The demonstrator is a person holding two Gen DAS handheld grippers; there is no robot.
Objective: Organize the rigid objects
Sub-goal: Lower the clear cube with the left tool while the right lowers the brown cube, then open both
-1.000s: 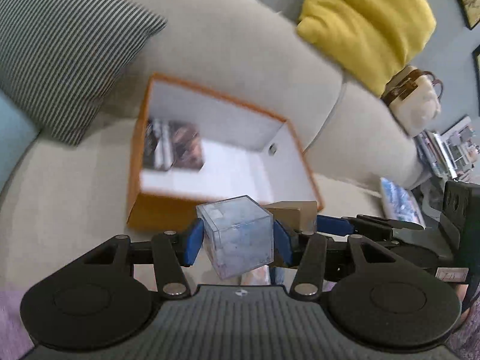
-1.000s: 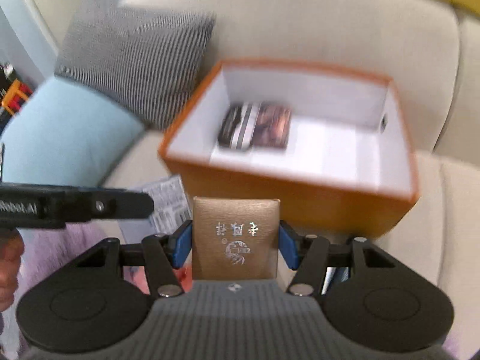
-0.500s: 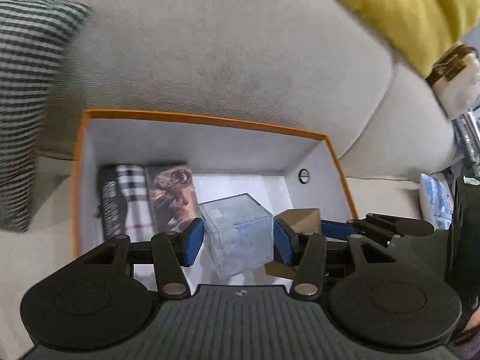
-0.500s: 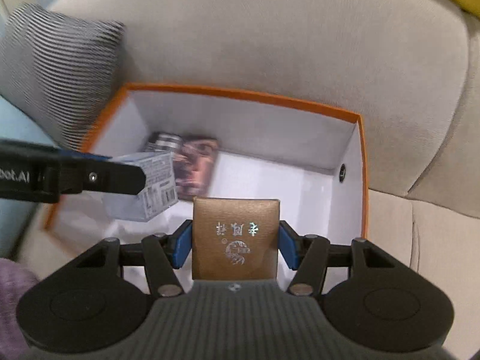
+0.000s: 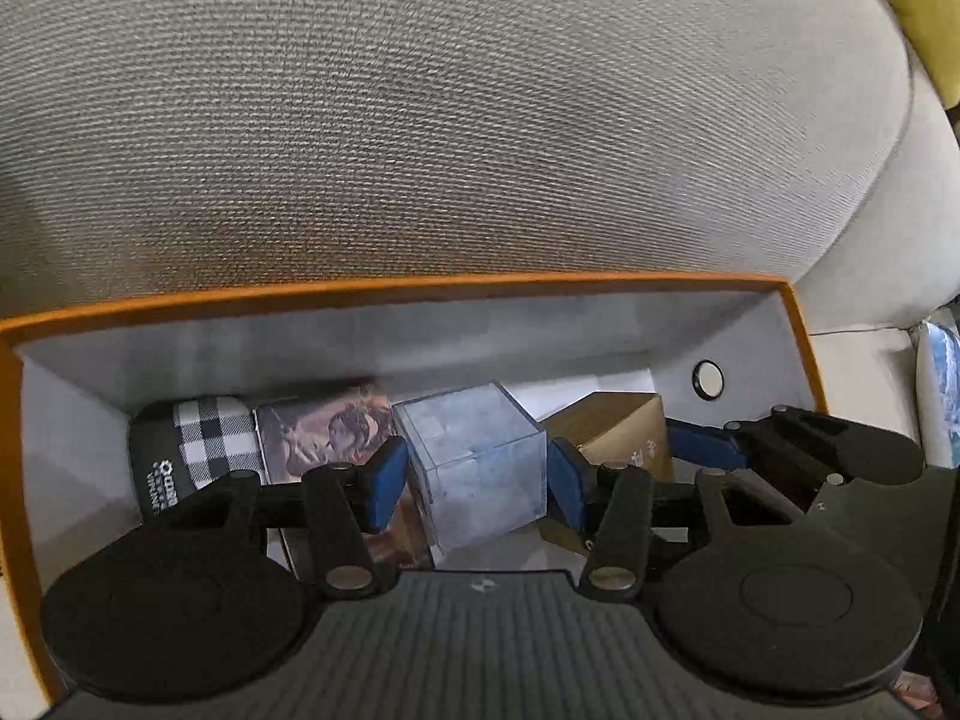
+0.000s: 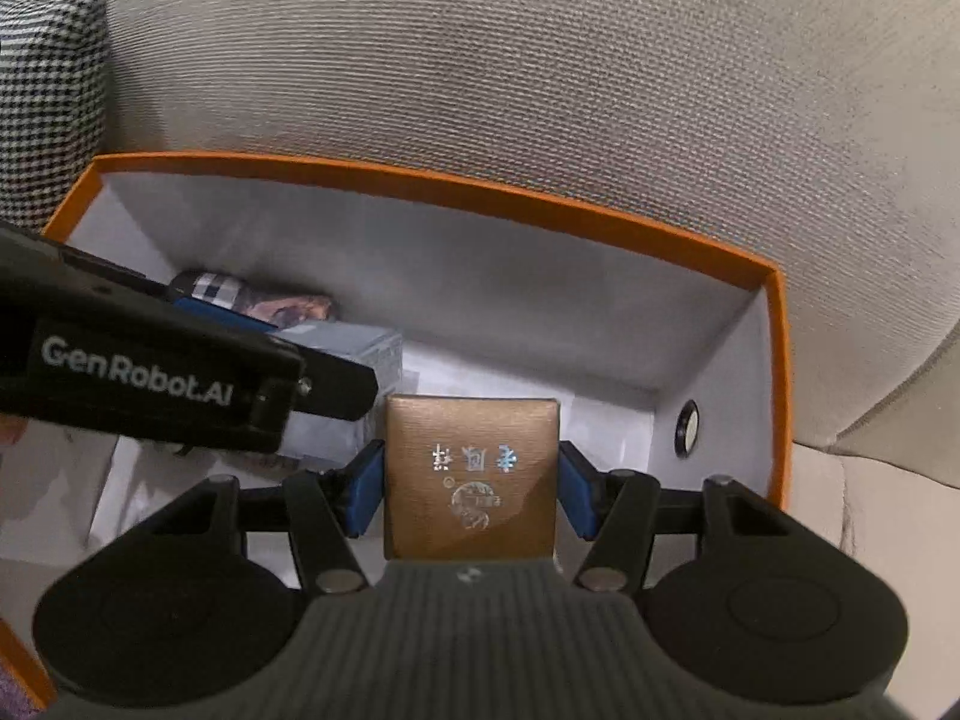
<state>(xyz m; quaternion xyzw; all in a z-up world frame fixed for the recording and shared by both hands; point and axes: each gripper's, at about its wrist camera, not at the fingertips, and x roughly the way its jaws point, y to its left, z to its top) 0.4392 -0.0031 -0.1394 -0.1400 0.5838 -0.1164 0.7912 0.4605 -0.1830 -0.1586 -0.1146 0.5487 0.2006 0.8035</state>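
Orange box (image 5: 384, 294) interior: left gripper (image 5: 474, 474) clamps translucent cube (image 5: 474, 462), right gripper (image 6: 471, 480) bronze box (image 6: 471, 474)

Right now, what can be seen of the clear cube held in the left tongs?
The clear cube is a see-through plastic box with sharp edges and pale, whitish blocks inside. The blue pads of the left tongs press on two opposite sides. It hangs tilted inside the orange box, one corner towards the camera, beside the brown box and in front of the flat packets. Whether it touches the floor is hidden.
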